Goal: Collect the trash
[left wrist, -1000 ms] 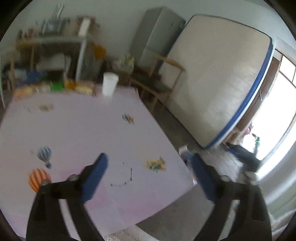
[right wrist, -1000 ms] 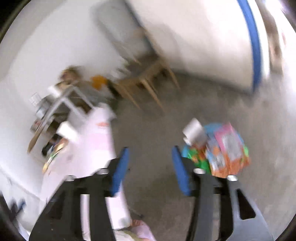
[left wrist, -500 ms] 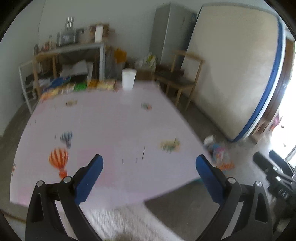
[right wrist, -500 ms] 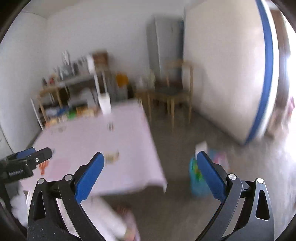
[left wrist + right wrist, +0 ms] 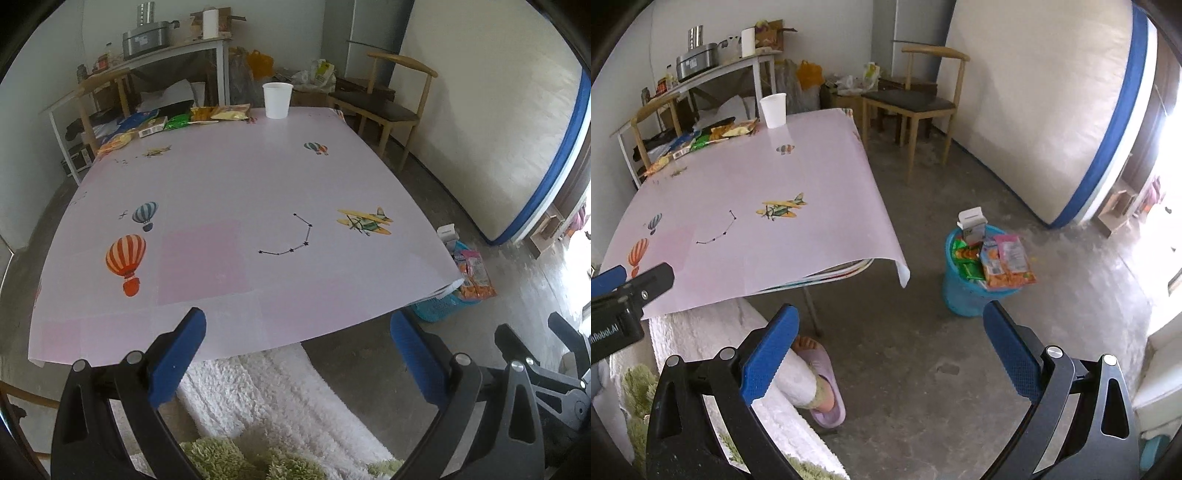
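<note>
Several snack wrappers (image 5: 177,120) (image 5: 701,138) lie along the far left edge of the pink table (image 5: 236,192) (image 5: 746,192), next to a white paper cup (image 5: 277,99) (image 5: 773,110). A blue trash basket (image 5: 964,291) (image 5: 439,306) on the floor right of the table is stuffed with wrappers and a small carton. My left gripper (image 5: 295,350) hangs open over the table's near edge, nothing between its fingers. My right gripper (image 5: 890,347) stands wide open over the floor, left of the basket, holding nothing. The left gripper's fingers (image 5: 646,284) show at the right wrist view's left edge.
A wooden chair (image 5: 916,96) stands behind the table's far right corner, a mattress (image 5: 1045,110) leans on the right wall. A cluttered shelf table (image 5: 162,55) fills the back left. A white fluffy rug (image 5: 273,402) and a person's slippered foot (image 5: 820,387) lie below the near edge.
Both views have swung and steadied on the table. The right gripper's jaws opened wide and it moved away from the basket. The left gripper dipped toward the table's near edge.
</note>
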A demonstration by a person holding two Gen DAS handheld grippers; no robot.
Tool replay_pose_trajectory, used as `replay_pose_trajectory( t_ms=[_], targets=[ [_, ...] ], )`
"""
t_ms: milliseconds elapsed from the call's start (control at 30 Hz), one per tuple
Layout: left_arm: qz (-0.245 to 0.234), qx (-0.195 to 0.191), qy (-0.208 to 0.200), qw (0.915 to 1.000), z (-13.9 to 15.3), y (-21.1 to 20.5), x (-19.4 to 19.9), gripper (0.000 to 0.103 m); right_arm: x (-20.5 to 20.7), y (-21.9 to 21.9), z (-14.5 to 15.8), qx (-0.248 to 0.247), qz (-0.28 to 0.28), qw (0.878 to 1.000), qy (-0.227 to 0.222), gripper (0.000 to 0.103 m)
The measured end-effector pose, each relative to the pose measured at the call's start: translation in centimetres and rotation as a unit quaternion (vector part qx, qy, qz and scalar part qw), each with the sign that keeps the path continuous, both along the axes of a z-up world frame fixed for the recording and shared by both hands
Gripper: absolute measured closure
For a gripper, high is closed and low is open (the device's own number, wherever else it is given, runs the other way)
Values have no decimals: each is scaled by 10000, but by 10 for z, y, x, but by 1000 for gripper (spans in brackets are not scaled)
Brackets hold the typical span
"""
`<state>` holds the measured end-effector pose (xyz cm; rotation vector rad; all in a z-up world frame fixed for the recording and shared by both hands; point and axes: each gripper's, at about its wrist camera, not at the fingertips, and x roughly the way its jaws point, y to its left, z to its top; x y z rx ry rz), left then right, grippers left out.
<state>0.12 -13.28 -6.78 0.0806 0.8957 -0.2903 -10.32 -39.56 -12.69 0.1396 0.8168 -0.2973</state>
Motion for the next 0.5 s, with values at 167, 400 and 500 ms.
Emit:
replay_pose_trajectory(
  t_ms=[167,400,500],
  targets=[
    [56,5,45,10000,0,3,0,5,-5,6,-3,-15,-10,10000,80,8],
    [56,11,62,10000,1,5,0,5,-7,6,-2,25,-51,10000,71,8],
    [71,-8,75,9999,1,7,0,5,-7,8,-1,-13,-42,10000,71,8]
  ],
)
